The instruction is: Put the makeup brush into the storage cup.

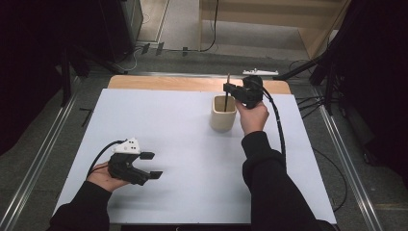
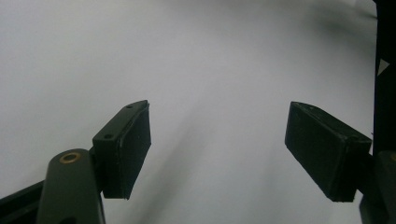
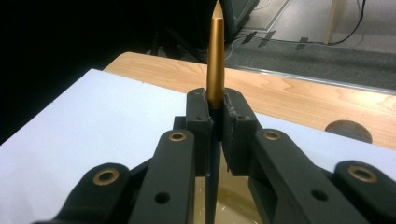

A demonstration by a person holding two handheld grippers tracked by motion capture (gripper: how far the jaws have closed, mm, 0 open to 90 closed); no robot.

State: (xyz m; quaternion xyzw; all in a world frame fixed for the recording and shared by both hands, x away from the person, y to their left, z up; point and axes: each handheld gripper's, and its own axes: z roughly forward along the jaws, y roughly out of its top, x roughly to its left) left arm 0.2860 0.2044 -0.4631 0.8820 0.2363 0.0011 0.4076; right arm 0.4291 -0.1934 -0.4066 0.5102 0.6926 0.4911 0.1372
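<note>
The pencil (image 1: 227, 91), a slim gold-coloured one with a pointed top end, is standing upright over the cream cup (image 1: 223, 118), its lower part reaching down into the cup's mouth while I am gripping it partway up. No brand, label or lettering is readable on it or on anything else here.

Going from the biggest thing down: the white table (image 1: 192, 144) is spreading under everything, with a strip of bare wood (image 1: 168, 83) showing along its far edge. The cup is sitting on the white surface toward the far right, just beside my right hand (image 1: 253, 117).

My right gripper (image 1: 228, 88) is clenching the pencil between its two black jaws; in the right gripper view the jaws are pressing together on the shaft (image 3: 215, 60), with the point rising above them and the cup's pale inside (image 3: 233, 207) showing below.

My left gripper (image 1: 151, 165) is resting low near the front left of the table, well apart from the cup. Its jaws are standing wide apart, grasping nothing, with bare white table (image 2: 210, 93) between them.
</note>
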